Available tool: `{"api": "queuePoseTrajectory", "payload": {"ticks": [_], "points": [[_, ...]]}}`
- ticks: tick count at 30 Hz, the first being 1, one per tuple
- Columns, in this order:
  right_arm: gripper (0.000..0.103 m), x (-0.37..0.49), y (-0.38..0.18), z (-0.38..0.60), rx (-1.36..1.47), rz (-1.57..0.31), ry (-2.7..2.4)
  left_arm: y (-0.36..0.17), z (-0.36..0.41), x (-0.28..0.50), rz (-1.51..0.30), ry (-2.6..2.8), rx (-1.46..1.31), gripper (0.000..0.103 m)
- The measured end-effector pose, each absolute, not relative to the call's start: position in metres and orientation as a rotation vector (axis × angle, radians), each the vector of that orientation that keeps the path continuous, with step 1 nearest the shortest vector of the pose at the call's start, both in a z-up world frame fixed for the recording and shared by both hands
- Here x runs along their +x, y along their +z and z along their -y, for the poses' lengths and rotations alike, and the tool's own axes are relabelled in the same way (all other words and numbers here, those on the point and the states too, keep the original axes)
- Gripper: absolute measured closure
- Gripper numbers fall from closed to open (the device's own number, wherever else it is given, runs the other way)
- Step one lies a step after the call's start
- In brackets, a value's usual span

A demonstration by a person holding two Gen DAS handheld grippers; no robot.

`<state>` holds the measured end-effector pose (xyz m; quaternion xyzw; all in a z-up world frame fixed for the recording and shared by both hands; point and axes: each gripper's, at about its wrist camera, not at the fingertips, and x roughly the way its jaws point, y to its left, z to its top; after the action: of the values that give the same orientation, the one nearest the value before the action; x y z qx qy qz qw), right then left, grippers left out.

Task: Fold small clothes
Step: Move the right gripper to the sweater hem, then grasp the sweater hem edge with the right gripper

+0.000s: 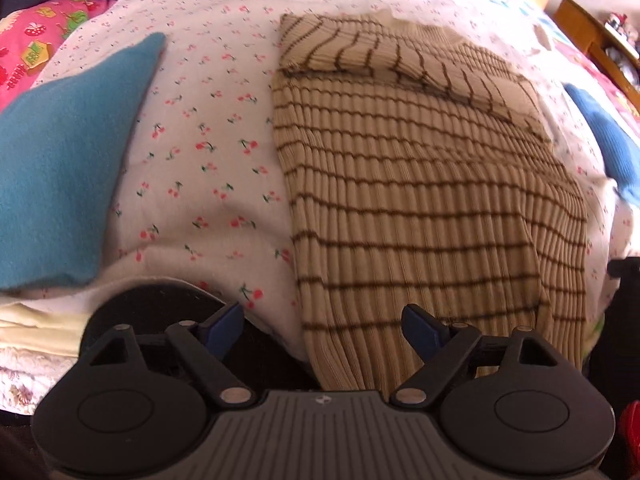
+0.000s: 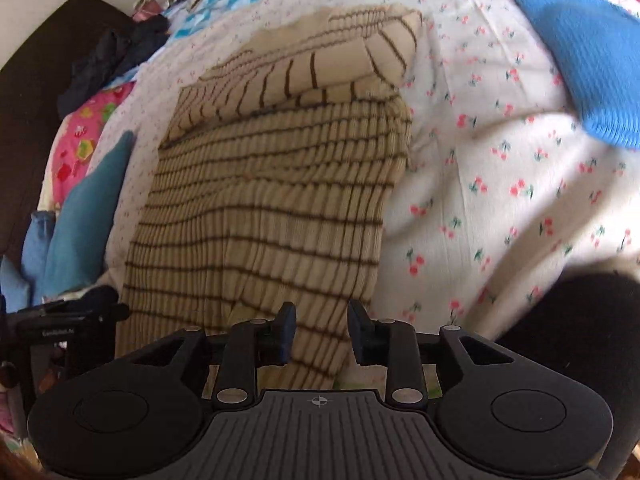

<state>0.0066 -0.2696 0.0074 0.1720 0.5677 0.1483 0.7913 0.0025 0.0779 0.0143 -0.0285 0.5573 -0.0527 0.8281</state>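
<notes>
The landmark is the beige striped ribbed top (image 1: 420,184), lying on a white cherry-print sheet (image 1: 200,152) spread over the bed, with its sleeves folded in across the upper part and its hem running toward the near bed edge.

In the left wrist view, far left of the top lies a teal cloth (image 1: 60,168), apart from it, with cherry print between the two. Beyond the teal cloth, past the sheet's edge, a pink patterned fabric (image 1: 36,44) shows. The left tongs (image 1: 324,332) point steeply down over the top's near left corner; the blue-padded fingers stand wide apart, the left finger over the sheet just beside the top, the right finger over the ribbed fabric. Nothing is gripped between them. To the right of the top a blue knit piece (image 1: 600,140) rests on the sheet, clear of it.

In the right wrist view the right tongs (image 2: 320,332) also tilt steeply down, above the top's (image 2: 272,200) near right corner. Their fingers stand a narrow gap apart, with striped fabric visible behind the gap; the pads do not press on it. The blue knit piece (image 2: 580,60) lies well to the upper right of the top. A dark garment (image 2: 112,60) is bunched at the bed's far left, beyond the top.
</notes>
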Motion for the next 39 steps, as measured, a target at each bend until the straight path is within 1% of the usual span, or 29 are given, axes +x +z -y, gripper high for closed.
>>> {"api": "queuePoseTrajectory", "payload": {"ticks": [2, 3, 6, 9, 11, 13, 15, 17, 19, 20, 21, 22, 23, 26, 29, 32, 35, 39], "points": [[0.073, -0.002, 0.003, 0.263, 0.355, -1.249, 0.336, 0.010, -0.075, 0.002, -1.221, -0.122, -0.064, 0.022], [0.073, -0.006, 0.003, 0.259, 0.330, -1.246, 0.349, 0.007, -0.075, 0.001, -1.243, -0.131, -0.076, 0.023], [0.073, -0.010, -0.001, 0.248, 0.278, -1.279, 0.365, 0.003, -0.070, -0.001, -1.259, -0.136, -0.038, 0.025], [0.072, -0.012, -0.012, 0.244, 0.318, -1.356, 0.387, 0.002, -0.066, -0.003, -1.285, -0.164, -0.040, 0.029], [0.068, -0.011, -0.020, 0.241, 0.357, -1.391, 0.398, 0.000, -0.065, -0.002, -1.287, -0.171, -0.032, 0.032], [0.067, -0.011, -0.027, 0.236, 0.358, -1.415, 0.399, -0.006, -0.065, 0.000, -1.302, -0.158, -0.036, 0.035], [0.065, -0.009, -0.035, 0.231, 0.355, -1.447, 0.401, -0.010, -0.062, 0.003, -1.318, -0.156, -0.047, 0.036], [0.065, -0.006, -0.043, 0.229, 0.380, -1.478, 0.405, -0.011, -0.062, 0.004, -1.325, -0.153, -0.059, 0.036], [0.071, -0.003, -0.047, 0.230, 0.418, -1.489, 0.409, -0.010, -0.062, 0.003, -1.321, -0.149, -0.064, 0.037], [0.082, -0.002, -0.047, 0.231, 0.438, -1.485, 0.418, -0.010, -0.063, 0.002, -1.318, -0.147, -0.069, 0.039], [0.088, -0.001, -0.046, 0.232, 0.462, -1.480, 0.429, -0.010, -0.064, 0.002, -1.313, -0.143, -0.077, 0.040], [0.089, -0.001, -0.044, 0.233, 0.483, -1.470, 0.437, -0.009, -0.065, 0.001, -1.310, -0.141, -0.087, 0.043], [0.092, -0.002, -0.041, 0.235, 0.502, -1.451, 0.445, -0.009, -0.066, 0.002, -1.308, -0.141, -0.103, 0.046], [0.093, -0.005, -0.029, 0.242, 0.578, -1.374, 0.463, -0.005, -0.071, 0.002, -1.300, -0.144, -0.146, 0.052], [0.094, -0.008, -0.021, 0.252, 0.689, -1.293, 0.474, -0.002, -0.077, 0.003, -1.289, -0.142, -0.201, 0.061], [0.095, -0.009, -0.013, 0.261, 0.772, -1.213, 0.483, 0.002, -0.086, 0.002, -1.259, -0.134, -0.286, 0.067], [0.095, -0.007, -0.005, 0.267, 0.826, -1.144, 0.483, 0.008, -0.096, 0.001, -1.215, -0.127, -0.380, 0.072], [0.096, -0.002, 0.010, 0.279, 0.860, -1.069, 0.494, 0.016, -0.100, 0.000, -1.165, -0.124, -0.436, 0.075]]}}
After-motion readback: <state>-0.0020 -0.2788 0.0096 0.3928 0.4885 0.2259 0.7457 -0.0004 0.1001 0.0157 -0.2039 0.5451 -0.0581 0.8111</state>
